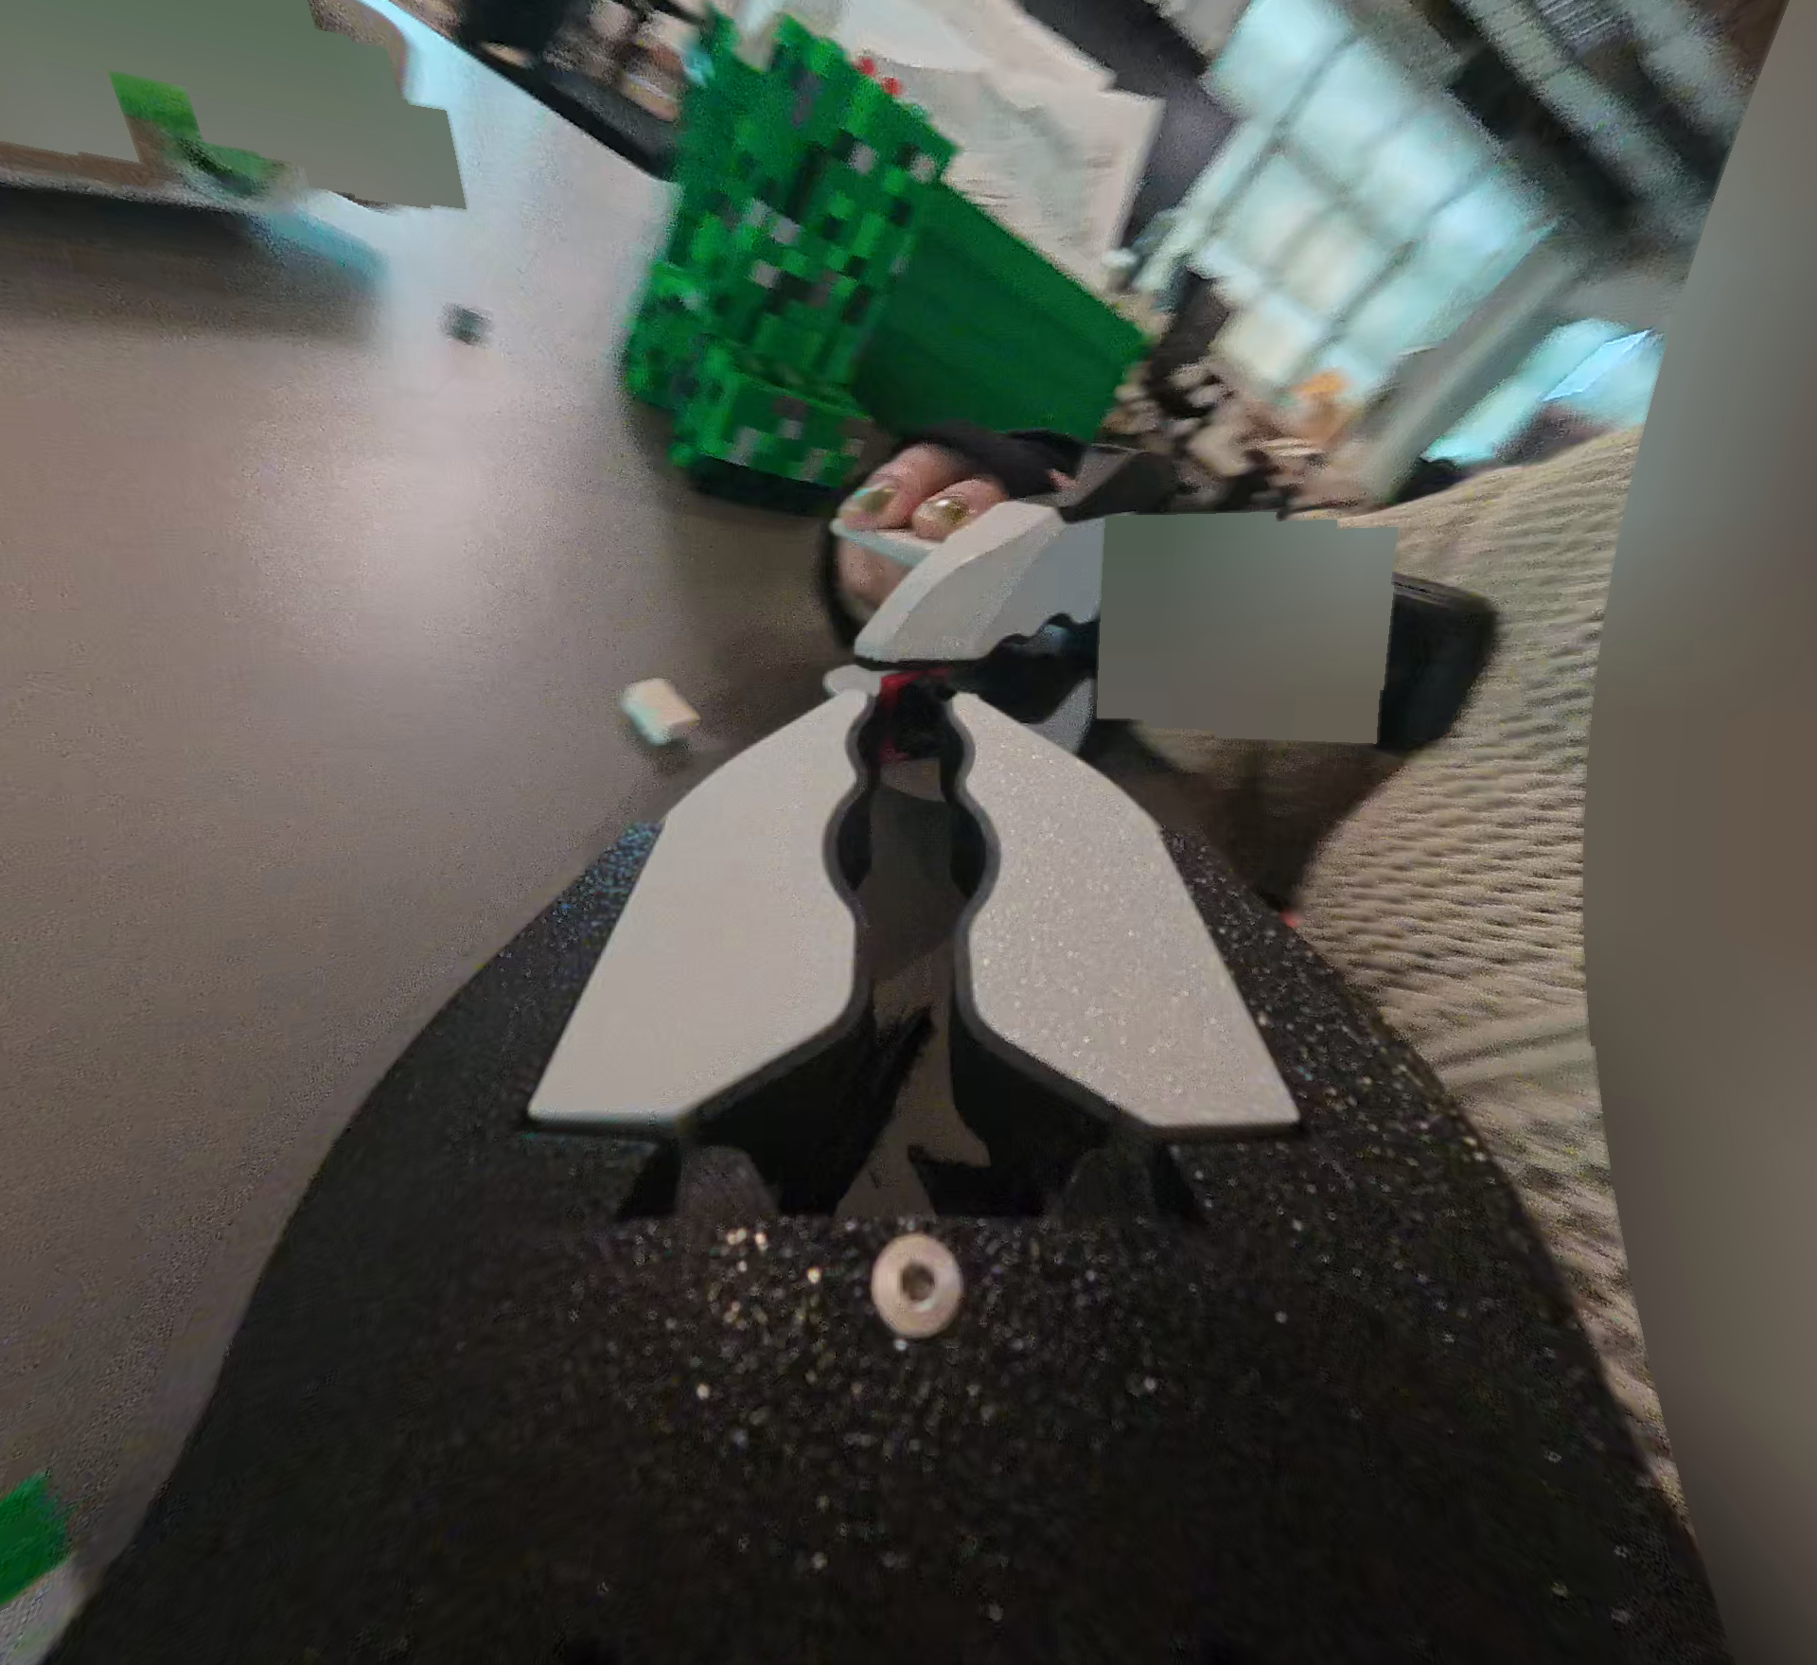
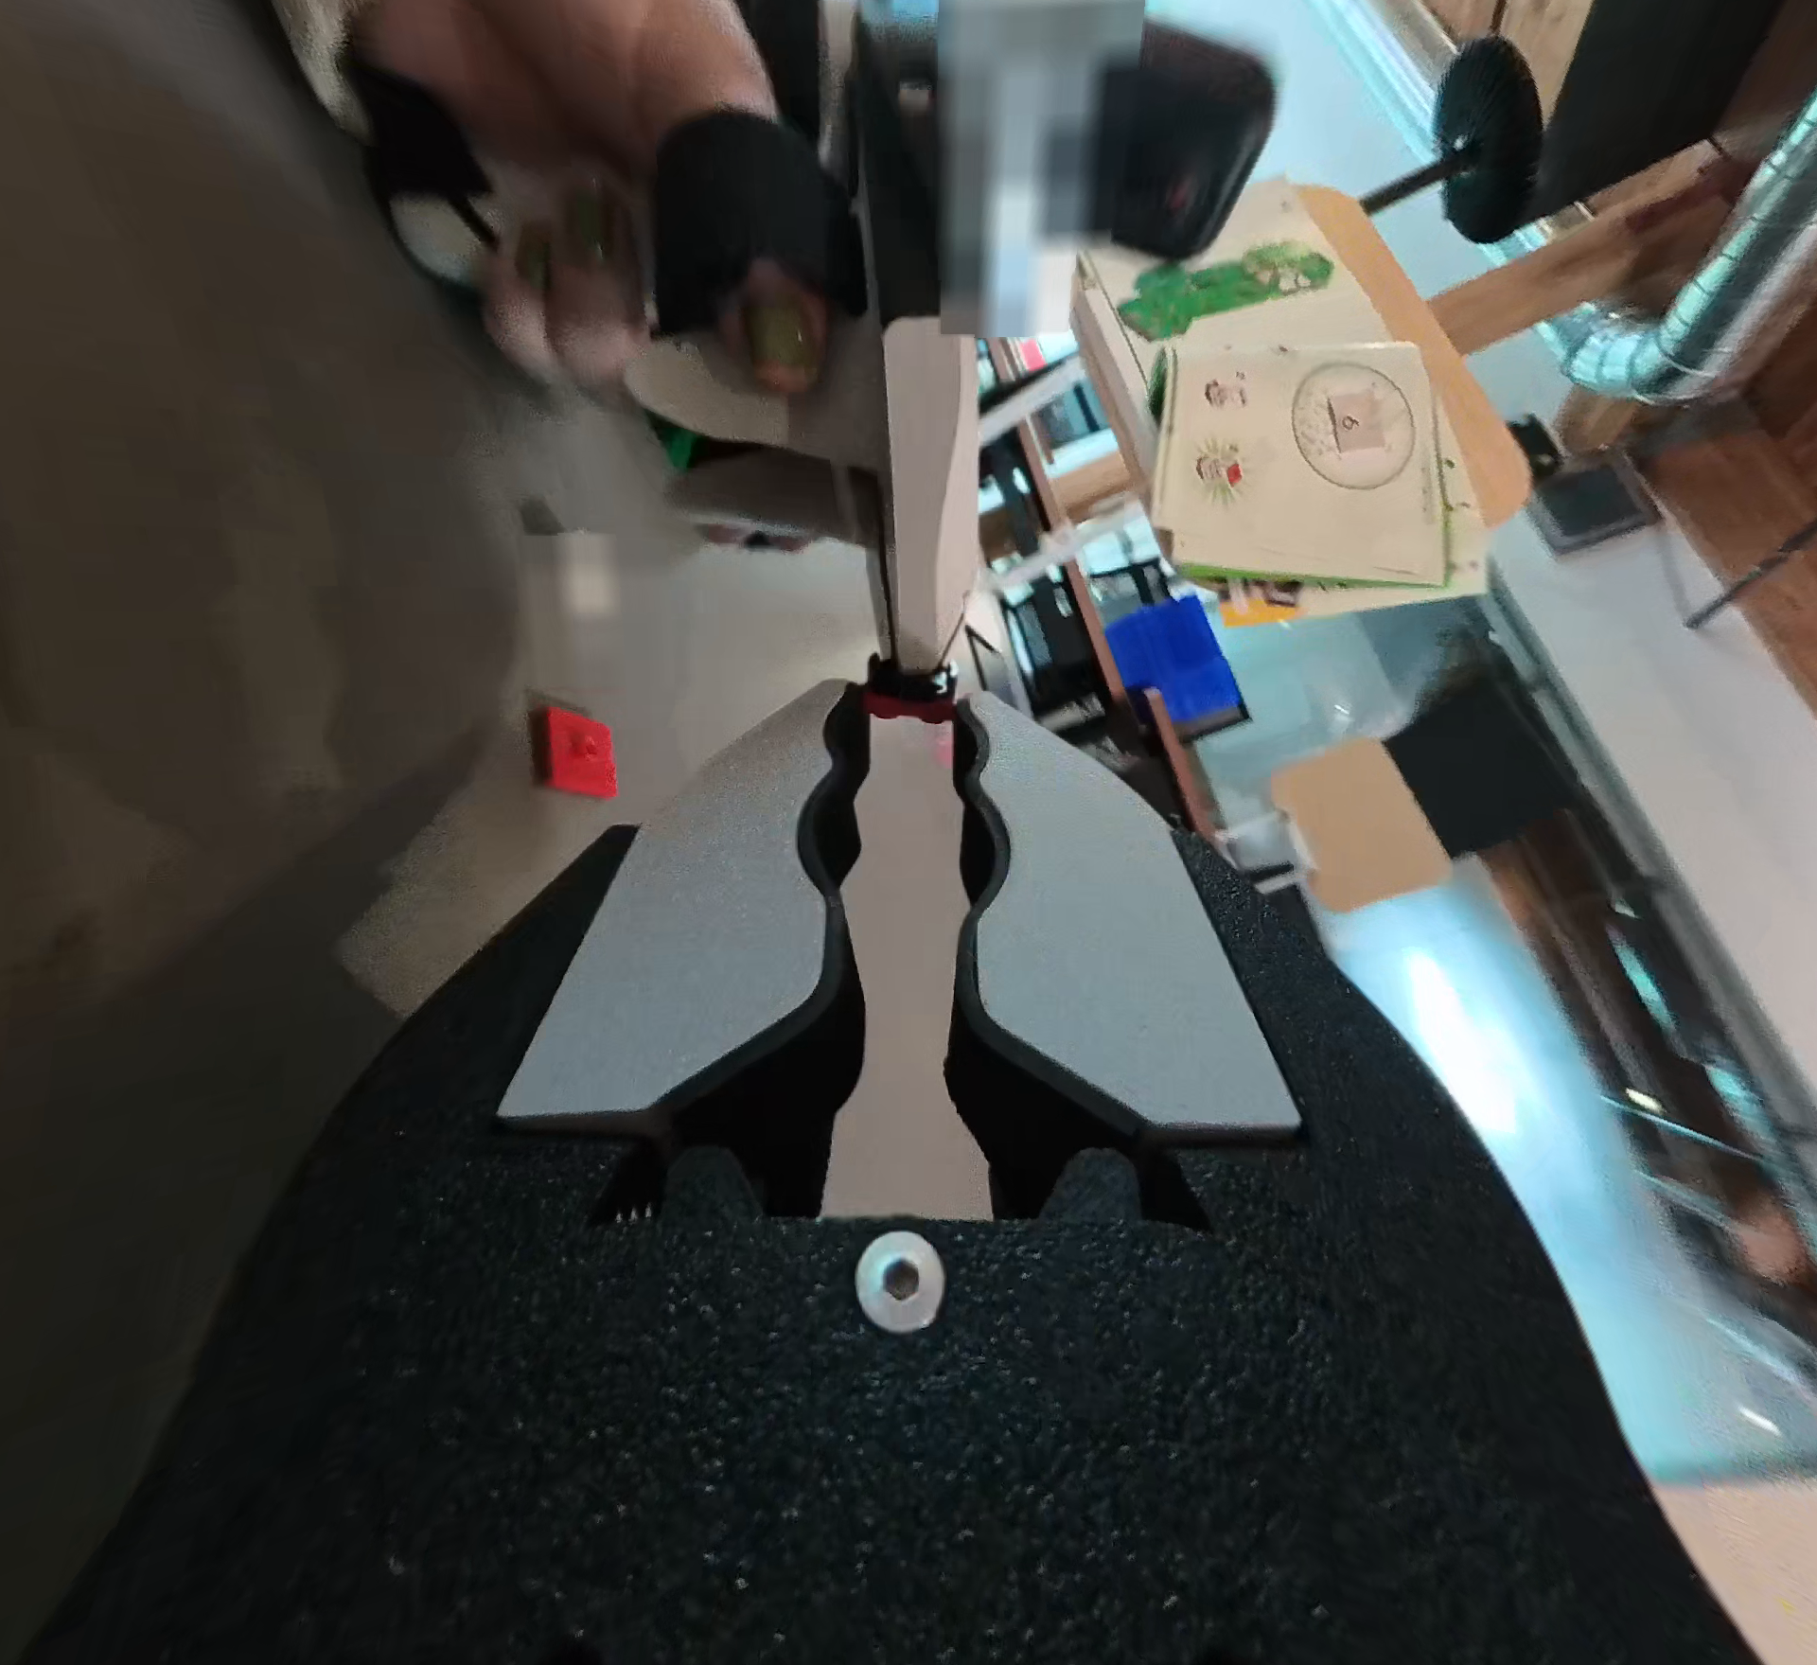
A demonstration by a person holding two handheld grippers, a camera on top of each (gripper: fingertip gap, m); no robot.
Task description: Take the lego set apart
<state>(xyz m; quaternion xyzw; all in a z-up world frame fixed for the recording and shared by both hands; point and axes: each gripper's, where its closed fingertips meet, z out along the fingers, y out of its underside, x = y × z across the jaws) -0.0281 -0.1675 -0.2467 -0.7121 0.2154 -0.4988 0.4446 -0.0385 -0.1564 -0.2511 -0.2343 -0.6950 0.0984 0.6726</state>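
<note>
Both grippers meet tip to tip on one small red-and-black lego piece (image 1: 900, 738), held above the table. My left gripper (image 1: 907, 711) is shut on it. My right gripper (image 2: 903, 713) is shut on the same piece (image 2: 905, 695) from the opposite side. The right gripper's grey finger (image 1: 959, 590) shows just beyond the left one's tips, and the left gripper's finger (image 2: 929, 487) shows beyond the right one's. The large green lego build (image 1: 787, 270) stands farther back on the table, blurred.
A small white brick (image 1: 659, 711) and a tiny grey piece (image 1: 465, 325) lie on the pale table (image 1: 295, 634). A red brick (image 2: 575, 750) lies loose on it too. A cardboard box with booklets (image 2: 1308, 438) and a blue bin (image 2: 1170, 654) are beyond.
</note>
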